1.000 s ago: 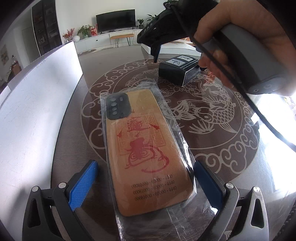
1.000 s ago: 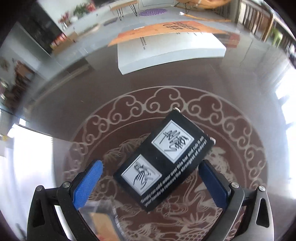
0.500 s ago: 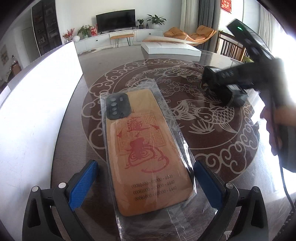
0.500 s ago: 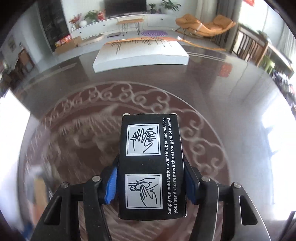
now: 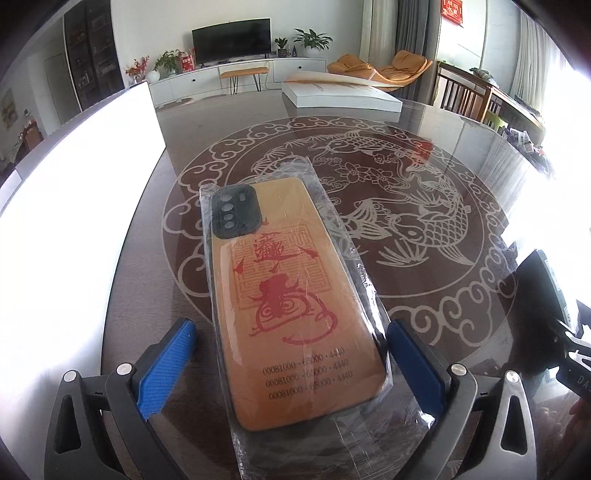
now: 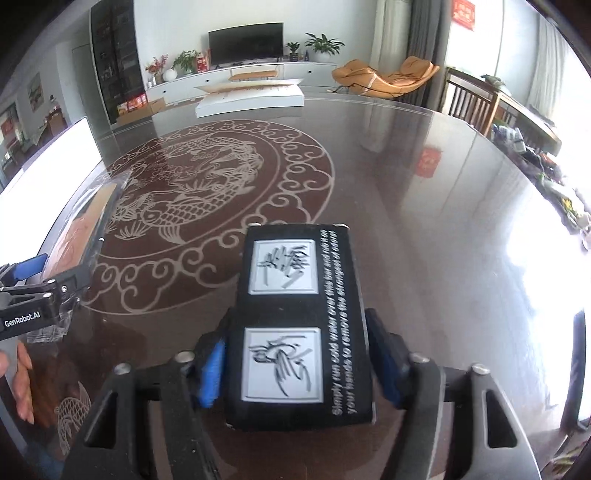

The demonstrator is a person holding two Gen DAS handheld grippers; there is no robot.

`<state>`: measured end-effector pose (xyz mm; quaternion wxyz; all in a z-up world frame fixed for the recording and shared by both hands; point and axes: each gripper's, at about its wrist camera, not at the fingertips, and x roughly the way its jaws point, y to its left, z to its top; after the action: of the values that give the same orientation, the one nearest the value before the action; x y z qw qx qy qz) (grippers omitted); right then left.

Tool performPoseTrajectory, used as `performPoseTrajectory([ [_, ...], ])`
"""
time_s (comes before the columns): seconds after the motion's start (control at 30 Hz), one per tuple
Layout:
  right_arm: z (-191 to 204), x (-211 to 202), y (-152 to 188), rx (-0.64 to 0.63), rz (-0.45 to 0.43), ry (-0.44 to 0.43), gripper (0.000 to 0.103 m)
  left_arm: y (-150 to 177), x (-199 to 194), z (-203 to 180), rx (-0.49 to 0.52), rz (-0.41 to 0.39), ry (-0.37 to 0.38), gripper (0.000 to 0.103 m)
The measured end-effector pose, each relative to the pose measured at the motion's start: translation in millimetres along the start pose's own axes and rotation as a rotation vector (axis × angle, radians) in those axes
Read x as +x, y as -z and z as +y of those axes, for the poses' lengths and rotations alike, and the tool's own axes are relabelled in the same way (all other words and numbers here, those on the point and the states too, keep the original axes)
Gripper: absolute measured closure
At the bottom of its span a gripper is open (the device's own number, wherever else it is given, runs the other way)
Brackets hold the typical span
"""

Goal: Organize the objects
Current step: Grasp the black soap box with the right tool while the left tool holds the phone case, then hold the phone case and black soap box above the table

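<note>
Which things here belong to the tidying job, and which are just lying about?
Belong to the job:
- plastic-wrapped phone case
- black printed box

Probably just lying about:
- flat white box at the table's far side
- television
- orange chair

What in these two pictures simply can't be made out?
- Black box, right wrist view: motion blur smears its two drawings, and its underside is hidden.
- Phone case, left wrist view: wrapper glare breaks up the printed digits.
- Right hand-held gripper: whether its pads press the box is unclear.
</note>
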<state>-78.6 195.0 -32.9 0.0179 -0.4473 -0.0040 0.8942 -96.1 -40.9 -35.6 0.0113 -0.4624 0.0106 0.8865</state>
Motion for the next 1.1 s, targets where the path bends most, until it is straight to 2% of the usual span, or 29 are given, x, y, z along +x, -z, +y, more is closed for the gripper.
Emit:
performPoseTrajectory([
  [0.03, -4, -1, 2, 0.019, 0.005, -0.005, 0.016, 0, 0, 0, 0.0, 0.0, -0.001, 0.0],
  [0.1, -8, 2, 1, 0.043, 0.001, -0.013, 0.014, 0, 0, 0, -0.001, 0.0, 0.001, 0.0],
  [0.23, -6, 4, 1, 0.017, 0.02, -0.004, 0.004, 0, 0, 0, -0.001, 0.0, 0.0, 0.0],
  [0.33, -5, 9, -3, 0.012, 0.029, -0.01, 0.0, 0, 0, 0, -0.001, 0.0, 0.001, 0.0],
  [1.1, -6, 9, -2, 0.017, 0.03, -0.005, 0.0, 0, 0, 0, -0.002, -0.001, 0.001, 0.0],
])
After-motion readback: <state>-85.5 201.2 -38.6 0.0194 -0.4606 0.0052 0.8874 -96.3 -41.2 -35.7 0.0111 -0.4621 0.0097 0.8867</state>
